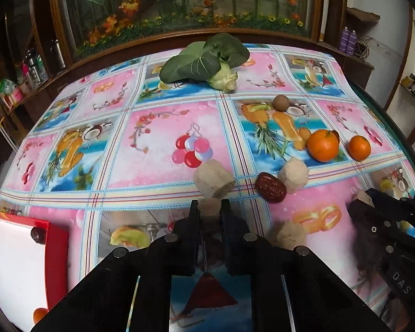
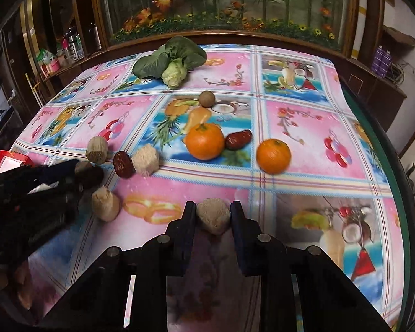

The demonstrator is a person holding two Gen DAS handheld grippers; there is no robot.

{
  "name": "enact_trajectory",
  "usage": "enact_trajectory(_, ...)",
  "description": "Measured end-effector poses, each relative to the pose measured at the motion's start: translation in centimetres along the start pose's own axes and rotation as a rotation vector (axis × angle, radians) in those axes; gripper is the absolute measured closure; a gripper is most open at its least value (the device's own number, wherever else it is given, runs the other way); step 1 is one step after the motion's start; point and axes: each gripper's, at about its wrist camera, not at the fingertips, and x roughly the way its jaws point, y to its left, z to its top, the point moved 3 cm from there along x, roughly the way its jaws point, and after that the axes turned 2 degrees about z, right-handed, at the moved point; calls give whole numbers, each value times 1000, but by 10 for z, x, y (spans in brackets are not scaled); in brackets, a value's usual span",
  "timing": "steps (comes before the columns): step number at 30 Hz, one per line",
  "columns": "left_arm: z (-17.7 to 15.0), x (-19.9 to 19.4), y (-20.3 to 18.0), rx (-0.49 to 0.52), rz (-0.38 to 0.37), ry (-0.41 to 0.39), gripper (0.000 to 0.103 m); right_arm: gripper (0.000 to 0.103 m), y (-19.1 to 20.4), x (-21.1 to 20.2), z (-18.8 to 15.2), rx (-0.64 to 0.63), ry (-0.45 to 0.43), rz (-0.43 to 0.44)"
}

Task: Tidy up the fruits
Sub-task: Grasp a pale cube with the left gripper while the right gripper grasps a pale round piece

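Red box (image 1: 58, 249) sat at far left of the tabletop (image 1: 152, 116), one dark date (image 1: 38, 234) already at its rim. Left gripper (image 1: 210, 210) was clamped on a beige fibrous chunk (image 1: 210, 206) by the tips only, so the piece could twist out on the lift, or drag the loose chunk (image 1: 213, 178) just beyond it. Red date (image 1: 271, 187) lay against another chunk (image 1: 292, 174), close to both grippers; a careless swing could knock it rolling. Right gripper (image 2: 212, 215) was closed on its own rounded chunk (image 2: 213, 215), held near the tips as well, so the same slip risk applied. Both grippers worked near each other, and crossing paths toward the box risked a collision. Further right, two oranges (image 2: 204, 141) (image 2: 273, 155) sat loose and would roll if nudged, one touching a date (image 2: 238, 139).
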Motion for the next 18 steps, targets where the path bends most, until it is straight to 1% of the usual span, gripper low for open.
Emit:
enact_trajectory(6, -15, -19, 6, -16, 4, 15, 91, 77, -1, -16, -15, 20, -5, -13)
enact_trajectory(18, -64, -101, 16, -11, -31, -66, 91, 77, 20, -71, -52, 39, -49, -40)
